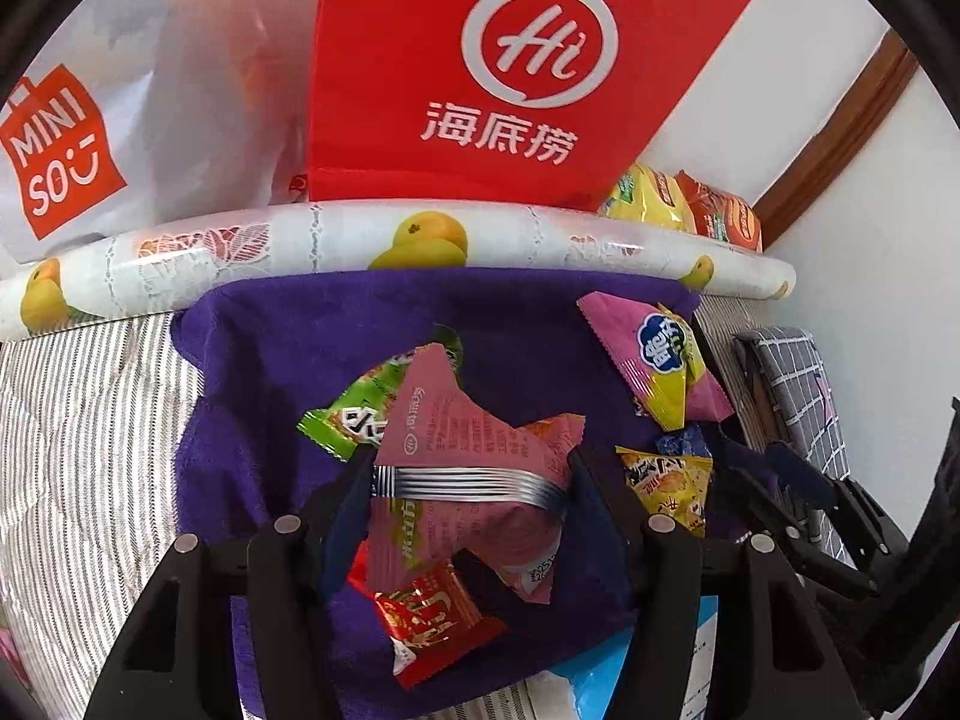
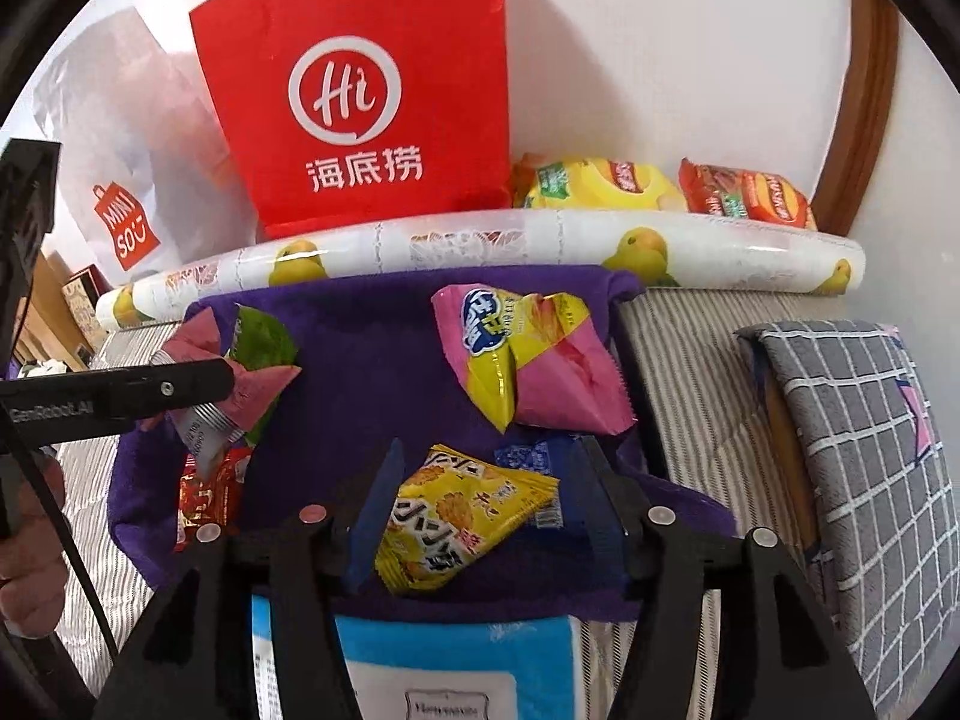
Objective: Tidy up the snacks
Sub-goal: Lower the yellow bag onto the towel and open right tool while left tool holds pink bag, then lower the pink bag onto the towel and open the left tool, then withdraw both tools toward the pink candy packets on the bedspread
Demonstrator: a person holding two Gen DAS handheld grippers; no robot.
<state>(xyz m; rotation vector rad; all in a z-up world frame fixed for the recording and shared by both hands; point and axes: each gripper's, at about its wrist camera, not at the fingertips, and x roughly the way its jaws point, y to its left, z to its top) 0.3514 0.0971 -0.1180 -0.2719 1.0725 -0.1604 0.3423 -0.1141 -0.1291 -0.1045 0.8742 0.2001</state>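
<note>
- Left wrist view: the pink snack packet [image 1: 474, 450] sits between the two fingers of the left tool [image 1: 471, 480], which are clamped on its silver crimped band; its long axis runs roughly along the view's depth, one torn-looking end pointing up toward the red paper bag [image 1: 516, 60]. The packet appears lifted above the purple towel [image 1: 252, 420], probably so that it can be carried off to a bag.
- Under and beside it lie a green packet [image 1: 354, 414] and a red packet [image 1: 426, 618], both resting on the towel.
- Right wrist view: the yellow snack packet [image 2: 456, 516] lies flat on the towel between the spread fingers of the right tool [image 2: 486, 516], which stand apart and do not visibly press it; its long axis is slanted, the upper end toward the right. Judged from this, the tool is lined up for a grasp not yet made.
- A blue packet [image 2: 528, 459] peeks out just behind the yellow one; a pink-and-yellow packet [image 2: 528, 360] lies farther back on the towel.
- Beyond the towel's far edge: a rolled fruit-print sheet [image 2: 480, 240], then the red bag, a white MINISO bag [image 2: 120, 180] and two larger snack bags [image 2: 660, 189] against the wall.
- The towel is spread over a striped bed cover [image 2: 690, 390], presumably as a sorting area; a grey checked cushion [image 2: 870, 450] lies to the right.
</note>
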